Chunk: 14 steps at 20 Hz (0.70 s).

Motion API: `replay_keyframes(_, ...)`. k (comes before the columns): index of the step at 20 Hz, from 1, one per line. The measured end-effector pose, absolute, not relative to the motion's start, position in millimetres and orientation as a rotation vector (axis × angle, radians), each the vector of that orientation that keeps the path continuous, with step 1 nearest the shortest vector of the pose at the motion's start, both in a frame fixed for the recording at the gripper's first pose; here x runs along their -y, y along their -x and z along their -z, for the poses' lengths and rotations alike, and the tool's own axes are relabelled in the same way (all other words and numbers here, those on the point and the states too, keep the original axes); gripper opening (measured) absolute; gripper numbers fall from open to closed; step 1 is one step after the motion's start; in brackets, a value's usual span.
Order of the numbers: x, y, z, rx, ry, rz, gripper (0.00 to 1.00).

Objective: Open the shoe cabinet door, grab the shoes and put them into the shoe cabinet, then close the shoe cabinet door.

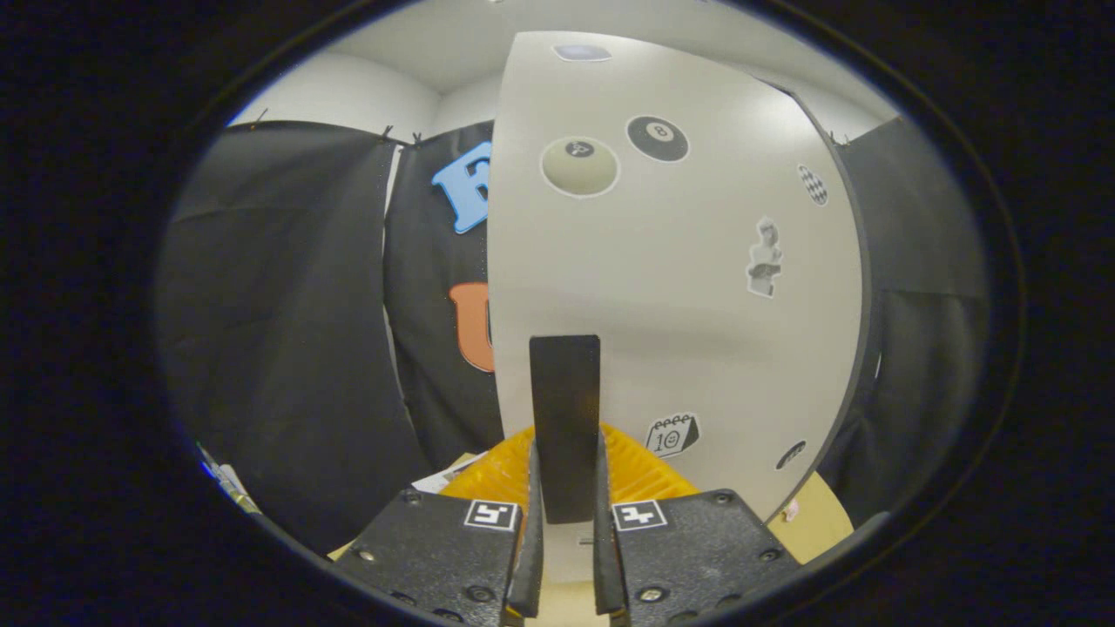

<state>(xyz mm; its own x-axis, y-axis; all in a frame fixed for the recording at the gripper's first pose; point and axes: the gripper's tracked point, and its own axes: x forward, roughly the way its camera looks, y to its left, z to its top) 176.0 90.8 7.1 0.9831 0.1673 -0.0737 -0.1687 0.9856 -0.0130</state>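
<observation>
The white shoe cabinet door (679, 296), dotted with several stickers, stands right in front of me. Its black upright handle (565, 409) sits between my fingers. My gripper (566, 475) is shut on that handle, an orange ribbed finger (649, 466) pressing on each side. The door's left edge stands free against the black cloth behind it, and its right edge shows as a dark rim. No shoes are in sight.
Black cloth walls (279, 348) hang to the left and right of the door. A tan surface (819, 522) lies low to the right beneath the door. Some white paper (446, 475) lies low to the left of my fingers.
</observation>
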Motion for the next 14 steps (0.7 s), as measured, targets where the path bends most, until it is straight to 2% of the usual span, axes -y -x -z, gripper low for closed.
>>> replay_keyframes(14,-26.1,-79.5,0.0,-0.024,0.069,-0.284,0.26)
